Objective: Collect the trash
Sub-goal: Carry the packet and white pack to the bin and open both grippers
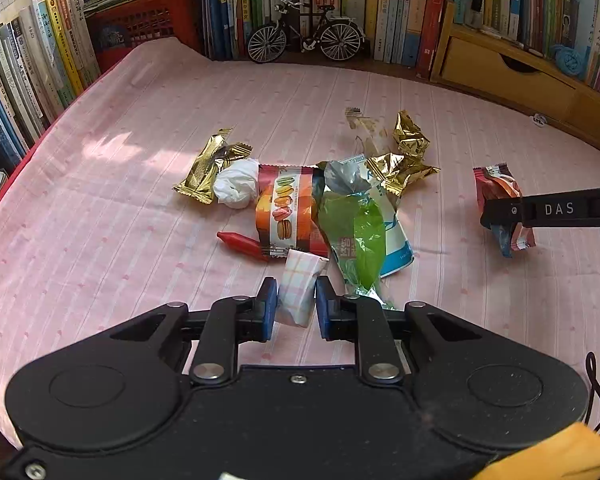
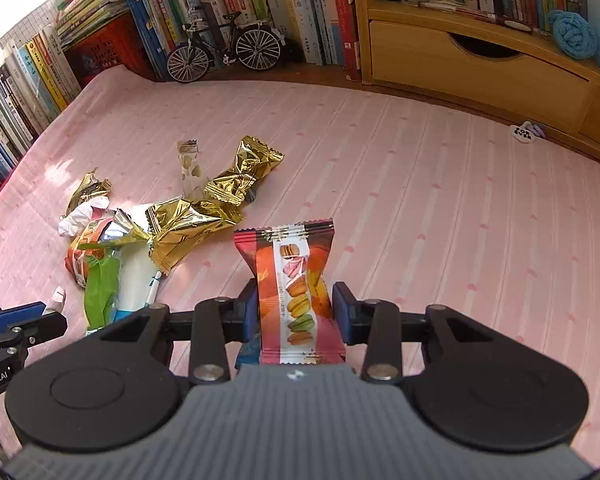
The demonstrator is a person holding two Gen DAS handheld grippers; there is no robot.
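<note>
While the left gripper (image 1: 296, 298) pinches a small checked paper packet (image 1: 298, 288) at lower centre of its view, the right gripper (image 2: 296, 312) is clenched on a macaron-printed wrapper (image 2: 296, 280) standing between its blue pads. "DAS" reads on the right gripper's side, and "Robot.AI" on the left's. Gold foil wrappers (image 2: 188, 232) lie mid-left on the pink cloth (image 2: 420, 200); book spines behind bear Chinese titles, probably unreadable here.

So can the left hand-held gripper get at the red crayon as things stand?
Probably not yet. The left hand-held gripper is closed on a checked paper packet, so it's occupied. The red crayon lies close ahead, mostly uncovered, one end tucked under the macaron wrapper.
</note>
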